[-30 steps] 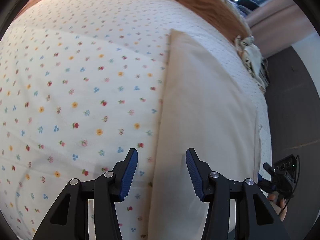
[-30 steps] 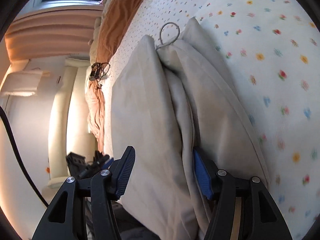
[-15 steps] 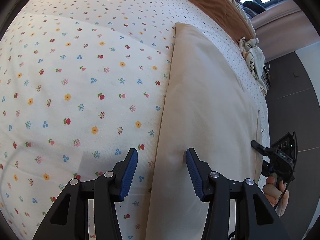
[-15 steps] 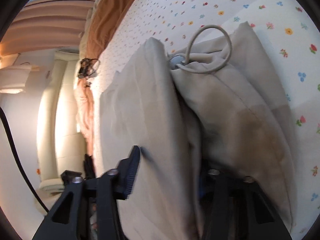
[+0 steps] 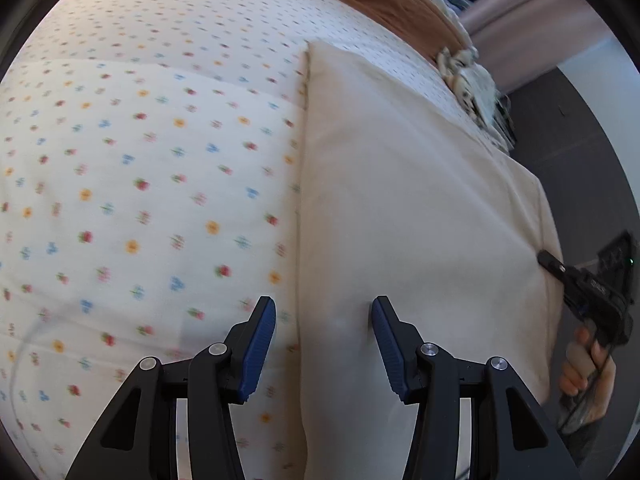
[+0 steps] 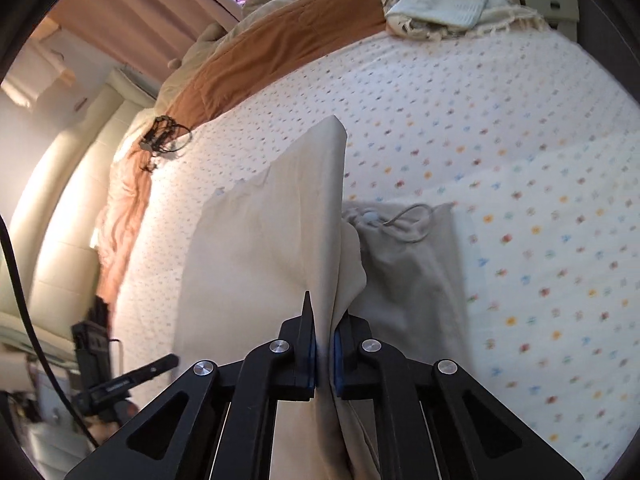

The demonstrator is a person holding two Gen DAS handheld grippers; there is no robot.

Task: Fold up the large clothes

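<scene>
Since the earlier frame the right gripper has closed: its blue-padded fingers, then spread on either side of a bunched fold, have just been closing and now pinch a fold of the large cream cloth garment between them. The pinched fold rises as a peaked ridge toward 12 o'clock in the right wrist view, where before the cloth lay low. More of the bed with its white flower-print sheet shows now, along with the garment's grey-looking drawstring end, which lies flat at about 1 o'clock from the fingers.

The left gripper looks much as before, its fingers spread and holding nothing. In the left wrist view the garment lies flat on the flower-print sheet, its long left edge running from 12 o'clock down between the two fingers; the right finger is over the cloth, the left over bare sheet. At 3 o'clock the right gripper grips the garment's far edge, a hand on its handle.

An orange-brown blanket lies along the bed's far side.
</scene>
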